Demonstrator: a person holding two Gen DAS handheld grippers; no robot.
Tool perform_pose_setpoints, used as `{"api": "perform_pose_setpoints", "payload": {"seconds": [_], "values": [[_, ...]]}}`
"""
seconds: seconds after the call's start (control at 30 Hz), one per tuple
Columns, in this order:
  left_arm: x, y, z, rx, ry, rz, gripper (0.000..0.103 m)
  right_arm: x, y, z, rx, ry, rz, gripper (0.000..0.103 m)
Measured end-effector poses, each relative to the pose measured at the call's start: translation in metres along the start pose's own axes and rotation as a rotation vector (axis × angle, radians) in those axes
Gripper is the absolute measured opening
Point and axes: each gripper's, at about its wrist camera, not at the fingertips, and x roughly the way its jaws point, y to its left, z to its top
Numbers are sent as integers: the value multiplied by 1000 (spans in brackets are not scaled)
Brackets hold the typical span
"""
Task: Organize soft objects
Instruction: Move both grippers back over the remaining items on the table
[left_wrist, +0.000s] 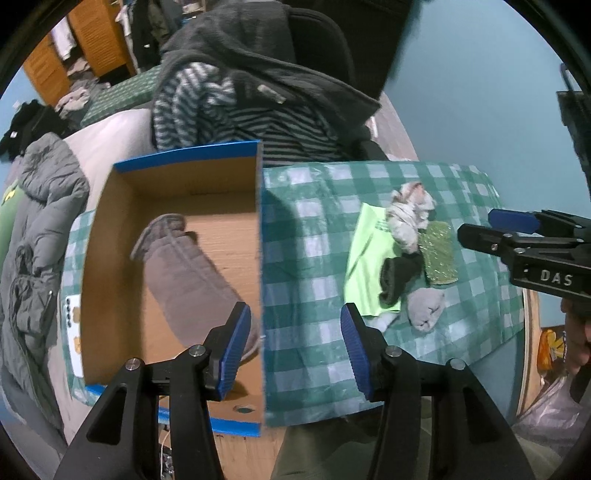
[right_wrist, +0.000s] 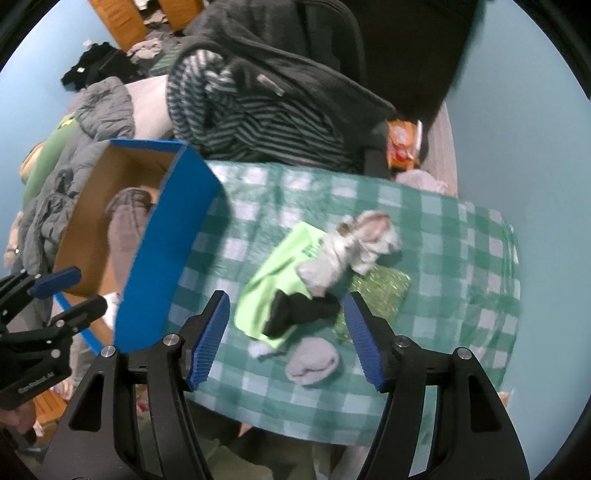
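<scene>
A blue-walled cardboard box (left_wrist: 184, 157) (right_wrist: 166, 236) stands at the table's left end with a long grey sock (left_wrist: 192, 266) (right_wrist: 125, 229) lying inside. To its right a pile lies on the checked cloth: a lime-green cloth (left_wrist: 364, 258) (right_wrist: 273, 266), a pale crumpled rag (left_wrist: 410, 214) (right_wrist: 354, 243), a black sock (left_wrist: 400, 273) (right_wrist: 299, 310), a glittery green sponge (left_wrist: 439, 254) (right_wrist: 380, 288) and a rolled grey sock (left_wrist: 426, 306) (right_wrist: 314, 362). My left gripper (left_wrist: 291, 343) (right_wrist: 70, 291) hangs open over the box's right wall. My right gripper (right_wrist: 286, 339) (left_wrist: 480, 229) hangs open above the black sock, holding nothing.
The green checked cloth (left_wrist: 306, 236) (right_wrist: 443, 236) covers a small table. A chair behind it carries a striped garment (left_wrist: 229, 110) (right_wrist: 236, 122) and a dark jacket (left_wrist: 258, 48). A grey puffer jacket (left_wrist: 40, 229) lies left of the box. An orange packet (right_wrist: 402, 144) sits at the back.
</scene>
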Motion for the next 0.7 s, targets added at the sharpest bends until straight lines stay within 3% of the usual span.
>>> {"api": "perform_pose_setpoints", "payload": {"seconds": [0.4,0.7], "values": [[42,-46,1,112,67,-28,52,35,-35,-34,70,74,0,65],[71,-60,-7,112,98,-68,53,64,-45,-60,123,135,20,65]]}}
